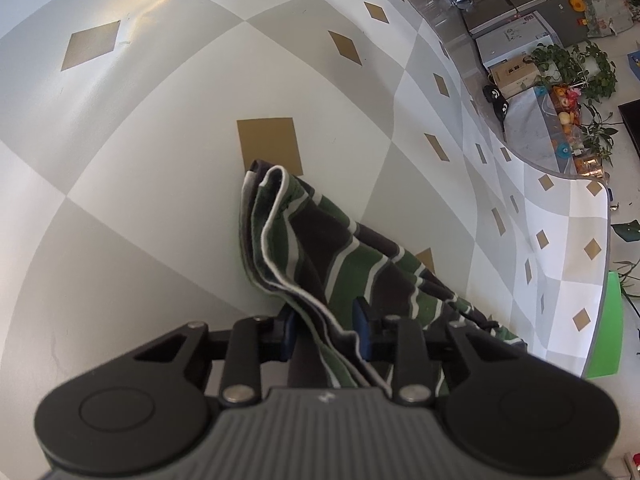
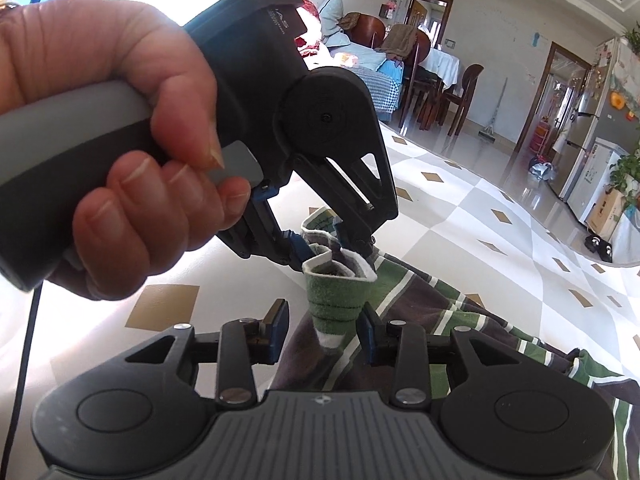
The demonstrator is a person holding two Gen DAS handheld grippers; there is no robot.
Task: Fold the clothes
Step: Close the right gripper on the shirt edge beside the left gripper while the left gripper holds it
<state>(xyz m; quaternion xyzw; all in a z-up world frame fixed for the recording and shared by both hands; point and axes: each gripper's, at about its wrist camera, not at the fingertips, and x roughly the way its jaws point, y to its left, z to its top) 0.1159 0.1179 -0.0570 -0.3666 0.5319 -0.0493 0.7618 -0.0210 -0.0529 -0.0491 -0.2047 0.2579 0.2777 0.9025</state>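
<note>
A broad surface covered with a cloth [image 1: 168,184] checked in white and grey, with small tan diamonds, is seen in both views. Its curved far edge is seen at the right. A striped garment [image 1: 348,256] in green, brown and white is spread on the near right part, one bunched end raised off the cloth. Sunlight is thrown across the far left.

No legible text anywhere
</note>
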